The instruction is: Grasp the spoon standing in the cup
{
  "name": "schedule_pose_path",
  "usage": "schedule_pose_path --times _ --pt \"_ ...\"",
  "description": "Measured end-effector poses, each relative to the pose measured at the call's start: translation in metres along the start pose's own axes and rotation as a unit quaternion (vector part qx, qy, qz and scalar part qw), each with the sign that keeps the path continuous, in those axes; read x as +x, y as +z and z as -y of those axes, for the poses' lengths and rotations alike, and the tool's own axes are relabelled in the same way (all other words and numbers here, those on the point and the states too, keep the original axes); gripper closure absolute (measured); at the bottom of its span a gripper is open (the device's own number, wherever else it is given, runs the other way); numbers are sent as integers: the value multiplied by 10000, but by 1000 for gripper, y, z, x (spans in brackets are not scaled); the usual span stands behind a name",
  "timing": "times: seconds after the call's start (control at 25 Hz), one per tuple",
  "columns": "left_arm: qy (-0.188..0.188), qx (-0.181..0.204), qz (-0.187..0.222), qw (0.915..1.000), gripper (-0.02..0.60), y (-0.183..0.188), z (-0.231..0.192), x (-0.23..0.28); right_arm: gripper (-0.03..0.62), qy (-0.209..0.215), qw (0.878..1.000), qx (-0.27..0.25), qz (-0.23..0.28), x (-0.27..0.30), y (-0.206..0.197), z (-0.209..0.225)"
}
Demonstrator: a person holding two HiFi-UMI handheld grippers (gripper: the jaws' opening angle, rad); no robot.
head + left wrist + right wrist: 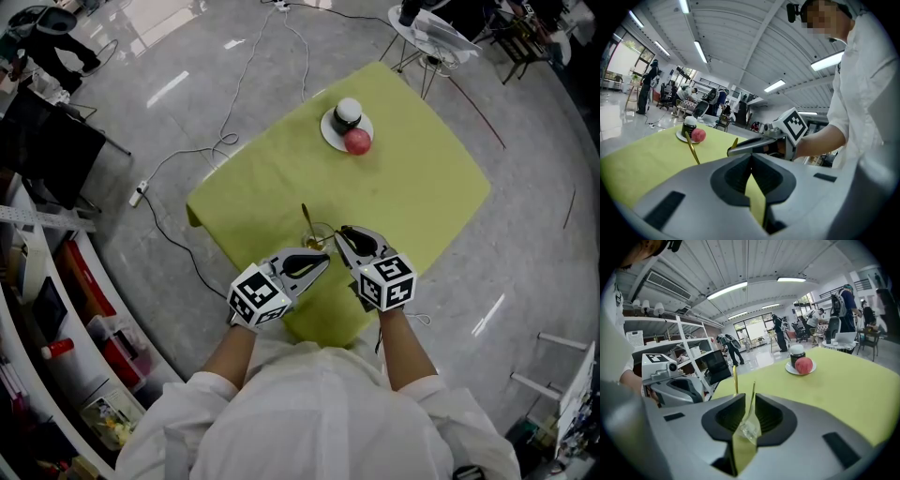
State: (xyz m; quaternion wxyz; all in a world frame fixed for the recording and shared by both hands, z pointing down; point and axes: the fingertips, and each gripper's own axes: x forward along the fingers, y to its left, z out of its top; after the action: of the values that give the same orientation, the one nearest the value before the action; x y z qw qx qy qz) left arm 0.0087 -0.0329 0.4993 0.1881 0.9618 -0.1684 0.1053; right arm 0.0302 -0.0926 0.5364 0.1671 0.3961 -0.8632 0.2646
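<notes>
A thin gold metal spoon (305, 221) stands tilted in a small clear glass cup (321, 236) near the front edge of the yellow-green cloth (412, 187) covering the table. The right gripper (751, 401) is clenched on what looks like the cup's rim, with the glass wall between its jaws. The spoon handle is just left of them, untouched. The left gripper (322, 262) has its jaws pressed together, empty, just beside the cup and facing the right gripper. Well behind sits a white round plate (328, 133) carrying a black white-lidded jar (348, 113) and a red round fruit (357, 142).
</notes>
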Motion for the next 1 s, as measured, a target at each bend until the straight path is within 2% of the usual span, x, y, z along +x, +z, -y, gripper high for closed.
schedule_pose_path --times 0.2,0.36,1.0 --pt "34 0 9 10000 577 2 -3 -2 540 -12 10000 -50 -45 2 1 -1" --pt "55 -12 15 10000 577 2 -5 -3 572 -46 9999 -109 -68 2 1 0" --pt "45 -1 -3 10000 577 1 -6 -2 585 -42 9994 -332 9 0 10 -4"
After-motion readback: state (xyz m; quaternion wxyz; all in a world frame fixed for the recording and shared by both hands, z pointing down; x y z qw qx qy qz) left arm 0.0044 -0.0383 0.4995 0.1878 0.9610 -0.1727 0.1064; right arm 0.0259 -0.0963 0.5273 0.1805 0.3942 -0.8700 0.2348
